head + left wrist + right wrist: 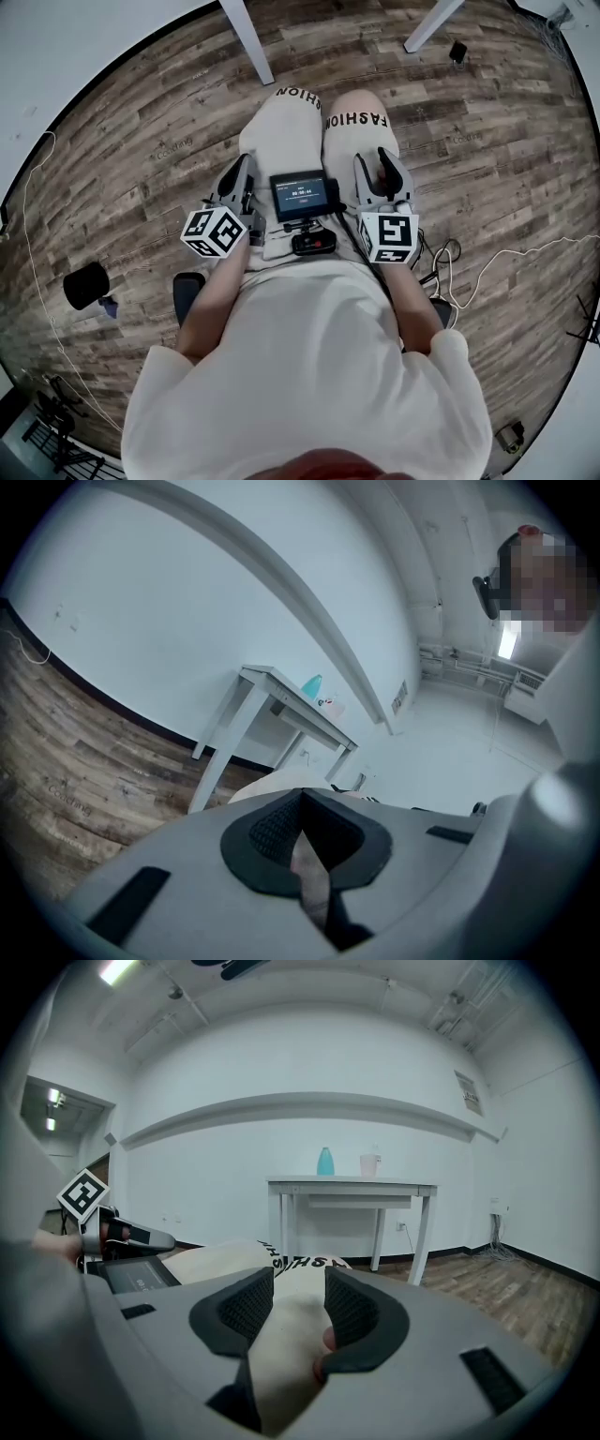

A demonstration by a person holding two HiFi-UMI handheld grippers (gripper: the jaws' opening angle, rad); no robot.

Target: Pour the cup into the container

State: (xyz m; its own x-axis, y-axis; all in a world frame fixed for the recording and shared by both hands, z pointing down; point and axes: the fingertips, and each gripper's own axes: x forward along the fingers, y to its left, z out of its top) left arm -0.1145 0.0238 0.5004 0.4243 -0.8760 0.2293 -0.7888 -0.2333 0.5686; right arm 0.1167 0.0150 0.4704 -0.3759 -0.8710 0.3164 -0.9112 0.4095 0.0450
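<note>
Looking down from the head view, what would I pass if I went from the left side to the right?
black round thing on the floor → left gripper → small screen → right gripper

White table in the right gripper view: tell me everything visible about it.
The table is white and looks like painted wood or laminate: a thin rectangular top, slim straight legs, a shallow drawer-like panel under the top. It stands upright on the plank floor, close to the white wall. On its top, near the middle, stand a teal container and a pale cup, side by side, apart.
</note>
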